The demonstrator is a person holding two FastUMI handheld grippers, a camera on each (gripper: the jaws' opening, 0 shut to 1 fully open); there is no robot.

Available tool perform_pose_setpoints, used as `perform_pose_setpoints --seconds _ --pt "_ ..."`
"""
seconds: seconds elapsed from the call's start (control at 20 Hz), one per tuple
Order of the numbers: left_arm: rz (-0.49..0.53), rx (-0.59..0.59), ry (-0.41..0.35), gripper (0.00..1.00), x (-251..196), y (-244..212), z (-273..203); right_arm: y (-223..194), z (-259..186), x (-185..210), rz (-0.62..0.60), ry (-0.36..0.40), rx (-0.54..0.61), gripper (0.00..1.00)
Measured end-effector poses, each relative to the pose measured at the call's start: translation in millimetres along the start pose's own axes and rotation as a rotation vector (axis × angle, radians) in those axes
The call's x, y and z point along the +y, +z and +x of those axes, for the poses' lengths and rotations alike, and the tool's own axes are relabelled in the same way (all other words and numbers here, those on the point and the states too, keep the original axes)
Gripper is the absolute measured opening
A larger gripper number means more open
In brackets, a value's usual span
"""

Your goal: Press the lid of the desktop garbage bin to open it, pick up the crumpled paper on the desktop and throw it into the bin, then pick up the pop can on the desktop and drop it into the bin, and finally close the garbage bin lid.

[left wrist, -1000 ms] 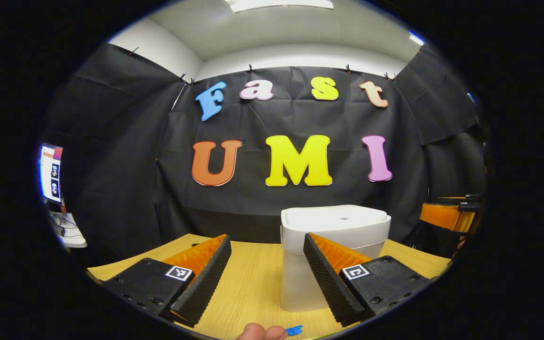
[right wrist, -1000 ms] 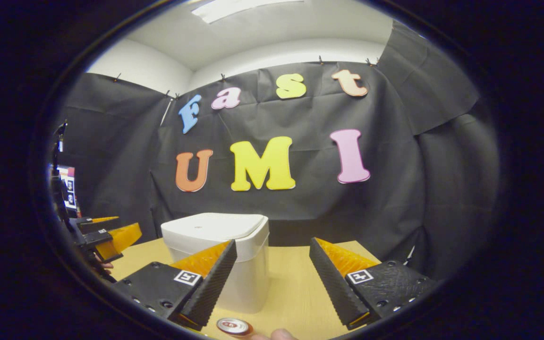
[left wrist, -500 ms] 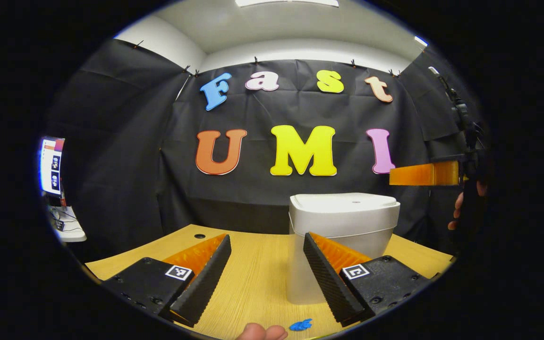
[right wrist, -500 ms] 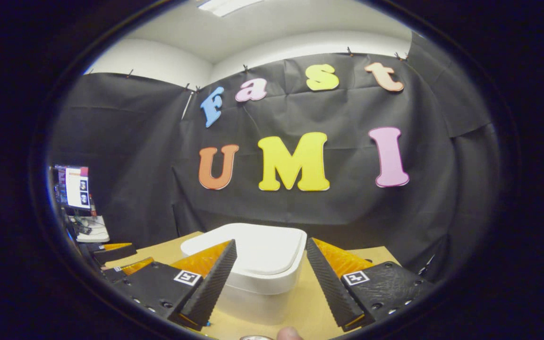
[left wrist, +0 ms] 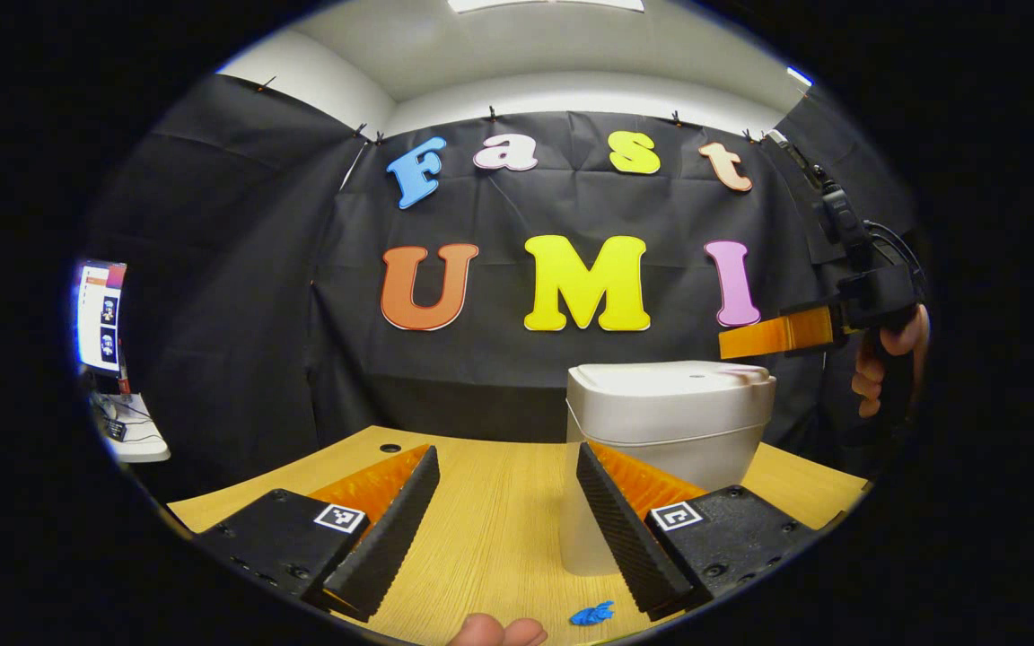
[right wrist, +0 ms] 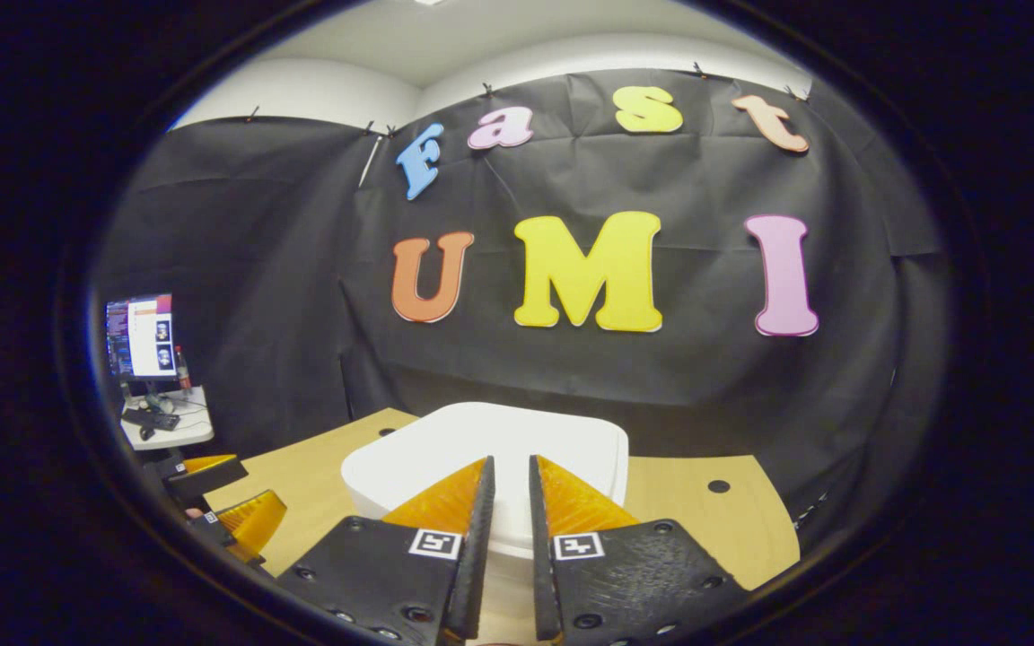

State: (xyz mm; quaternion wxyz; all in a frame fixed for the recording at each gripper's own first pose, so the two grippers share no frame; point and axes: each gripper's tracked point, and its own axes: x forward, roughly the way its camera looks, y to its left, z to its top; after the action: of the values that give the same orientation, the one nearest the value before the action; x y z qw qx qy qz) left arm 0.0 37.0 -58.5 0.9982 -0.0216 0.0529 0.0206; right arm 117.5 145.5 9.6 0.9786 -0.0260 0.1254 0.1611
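- Right gripper (right wrist: 510, 538) held above the white lid (right wrist: 562, 440) of the garbage bin (left wrist: 670, 449); fingers almost pressed together, only a narrow slit between them, pinching nothing.
- Same gripper (left wrist: 782, 334) seen in the left gripper view, over the right edge of the bin, gripped by a hand (left wrist: 885, 354).
- Left gripper (left wrist: 508, 520) spread wide, empty, low over the wooden table (left wrist: 481, 529).
- Bin upright on the table, lid down.
- Small blue scrap (left wrist: 592, 615) on the table, just before the bin.

Bin (left wrist: 670, 431) stands toward the desk's (left wrist: 481, 529) back edge, right of centre. Right gripper (right wrist: 510, 475) hovers above its lid (right wrist: 517, 440), perhaps touching.
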Motion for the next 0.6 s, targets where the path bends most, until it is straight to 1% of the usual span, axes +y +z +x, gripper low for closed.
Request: perform_pose_setpoints --seconds 0.05,0.3,0.35,0.4,0.5,0.6 --pt "-0.003 0.005 0.001 0.99 1 -1 1 -3 -5 3 0.016 0.025 0.01 0.02" --pt "-0.013 0.011 0.004 0.99 5 -5 1 -21 3 8 0.021 0.072 0.087 0.01" --pt "-0.015 0.012 0.003 0.99 4 -7 2 -22 3 7 0.025 0.076 0.088 0.01" --pt "-0.016 0.018 0.0 0.99 2 -9 2 -26 3 9 0.015 0.072 0.096 0.02" --pt "-0.021 0.029 -0.004 0.99 0 -12 5 -29 7 9 -0.079 0.055 0.109 0.01" --pt "-0.035 0.026 -0.011 0.99 -2 -12 6 -28 5 10 -0.074 0.044 0.109 0.01"
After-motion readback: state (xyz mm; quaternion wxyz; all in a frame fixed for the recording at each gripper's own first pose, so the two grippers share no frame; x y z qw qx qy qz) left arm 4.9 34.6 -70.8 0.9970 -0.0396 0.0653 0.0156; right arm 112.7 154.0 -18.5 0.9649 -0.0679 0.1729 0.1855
